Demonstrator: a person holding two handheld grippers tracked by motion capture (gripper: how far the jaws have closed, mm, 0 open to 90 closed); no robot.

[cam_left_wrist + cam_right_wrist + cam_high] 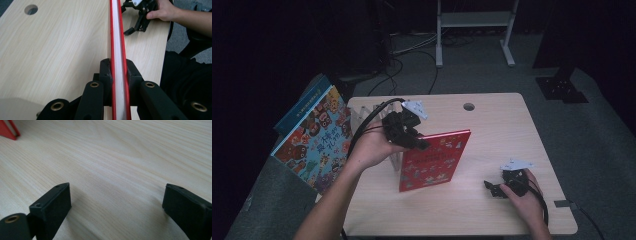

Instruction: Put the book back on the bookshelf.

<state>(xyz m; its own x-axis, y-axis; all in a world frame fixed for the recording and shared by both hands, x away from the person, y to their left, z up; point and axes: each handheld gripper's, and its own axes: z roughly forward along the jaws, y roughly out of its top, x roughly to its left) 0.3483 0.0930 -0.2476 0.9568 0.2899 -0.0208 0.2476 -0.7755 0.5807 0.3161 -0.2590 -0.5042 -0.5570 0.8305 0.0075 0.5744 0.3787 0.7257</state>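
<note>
A red picture book point(434, 161) stands upright on edge near the middle of the wooden table point(504, 130). My left gripper point(421, 143) is shut on its upper left corner. In the left gripper view the two black jaws clamp the book's red covers and white page edge point(119, 37) at the left gripper point(119, 71). My right gripper point(491, 189) rests low on the table at the front right, apart from the book. Its jaws stand wide open over bare wood in the right gripper view point(116, 200), where a red corner of the book point(10, 131) shows at the top left.
A large colourful picture book point(314, 137) leans off the table's left side with a blue book behind it. A pale slatted rack point(362, 114) stands at the back left. A cable hole point(469, 106) sits near the far edge. Cables trail from both grippers.
</note>
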